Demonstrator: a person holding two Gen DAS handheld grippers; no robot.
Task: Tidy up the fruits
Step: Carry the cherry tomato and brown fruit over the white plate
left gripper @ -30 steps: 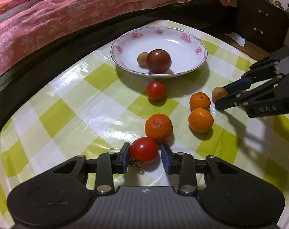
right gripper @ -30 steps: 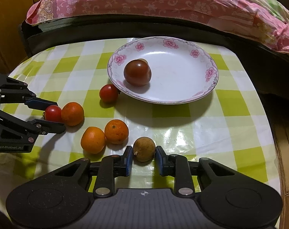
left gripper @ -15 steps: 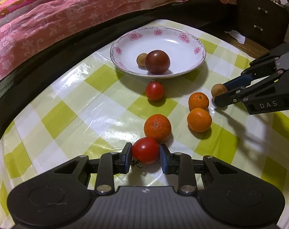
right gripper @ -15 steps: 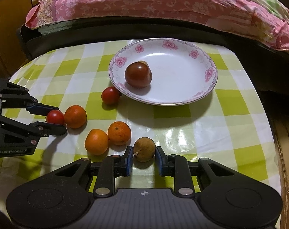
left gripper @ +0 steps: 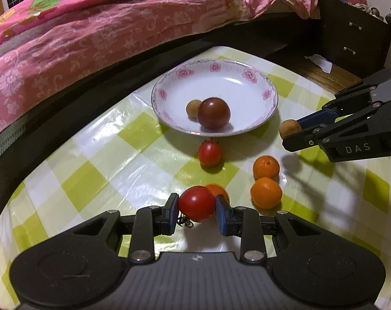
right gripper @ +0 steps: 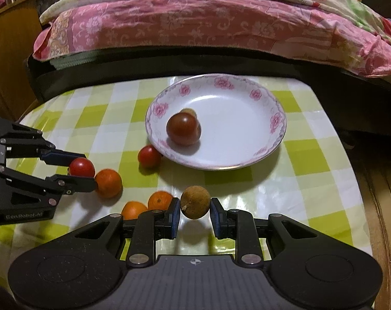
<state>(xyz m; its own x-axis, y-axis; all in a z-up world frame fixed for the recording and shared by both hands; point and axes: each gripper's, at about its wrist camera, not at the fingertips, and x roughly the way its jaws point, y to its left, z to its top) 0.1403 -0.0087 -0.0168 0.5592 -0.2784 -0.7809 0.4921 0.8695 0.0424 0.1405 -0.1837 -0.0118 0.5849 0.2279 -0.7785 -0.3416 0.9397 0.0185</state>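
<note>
My left gripper is shut on a red tomato and holds it above the checked tablecloth; it also shows in the right wrist view. My right gripper is shut on a small brown fruit, lifted off the table; it also shows in the left wrist view. The white floral plate holds a dark tomato and a small brown fruit. On the cloth lie a small red tomato and three oranges.
A bed with a pink floral quilt runs along the table's far side. A dark drawer cabinet stands at the right in the left wrist view. The table edge drops off to the right of the plate.
My left gripper closed on the red tomato and lifted it. My right gripper lifted the brown fruit off the cloth. Both have moved up and toward the plate.
</note>
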